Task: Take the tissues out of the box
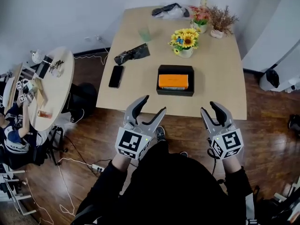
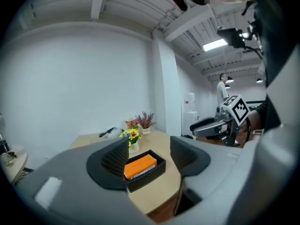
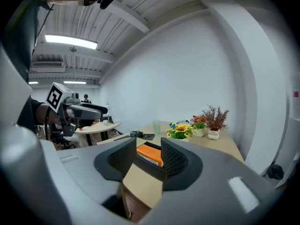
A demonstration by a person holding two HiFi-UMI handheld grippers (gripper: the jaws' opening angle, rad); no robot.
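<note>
At centre of the head view, on the pale table (image 1: 215,78): black box (image 1: 175,91) with 1 orange tissue pack (image 1: 173,81) lying inside, top uncovered. Left of the box, well apart: dark phone (image 1: 116,76). Above the box, toward the top of the frame: pot of sunflowers (image 1: 185,42).

Below the table's near edge, lower centre-left: left gripper (image 1: 154,104), released, jaws spread wide, nothing between the pads, clear of the box. Lower centre-right: right gripper (image 1: 209,108), also released, jaws parted less widely, empty, off the table.

In the left gripper view, box and pack visible well beyond the open gap. Same in the right gripper view, through the narrower gap, with no contact between pads and box.
</note>
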